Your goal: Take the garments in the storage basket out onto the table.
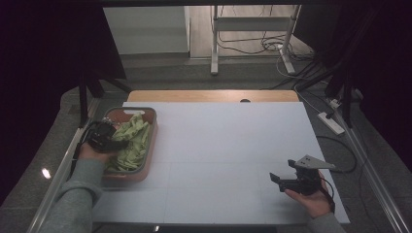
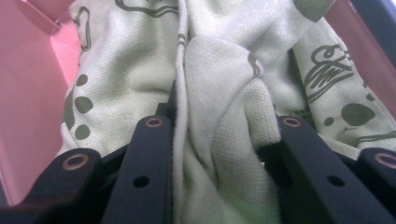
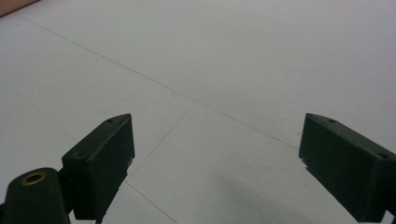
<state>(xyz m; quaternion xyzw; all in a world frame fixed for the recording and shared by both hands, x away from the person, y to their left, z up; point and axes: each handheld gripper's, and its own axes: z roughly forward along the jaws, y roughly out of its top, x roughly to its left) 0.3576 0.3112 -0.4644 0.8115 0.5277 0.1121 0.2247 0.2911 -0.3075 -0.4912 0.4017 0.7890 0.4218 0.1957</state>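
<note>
A light green cloth with dark printed marks point(image 1: 133, 138) lies bunched in a pink basket point(image 1: 151, 141) at the table's left. My left gripper point(image 1: 124, 142) reaches into the basket from the left. In the left gripper view its jaws press from both sides on a thick fold of the cloth point(image 2: 140, 60), so the left gripper point(image 2: 223, 122) is shut on it. The basket's pink wall point(image 2: 28, 93) shows at the left. My right gripper point(image 1: 277, 180) is held low over the table's near right part. Its jaws stand wide apart, and the right gripper point(image 3: 215, 140) has only bare white table between them.
The white table top point(image 1: 223, 145) stretches between the two hands, with a wooden strip point(image 1: 209, 95) along its far edge. Beyond the table stand a metal frame point(image 1: 252, 29) and loose cables. A power strip point(image 1: 332, 123) lies on the floor at the right.
</note>
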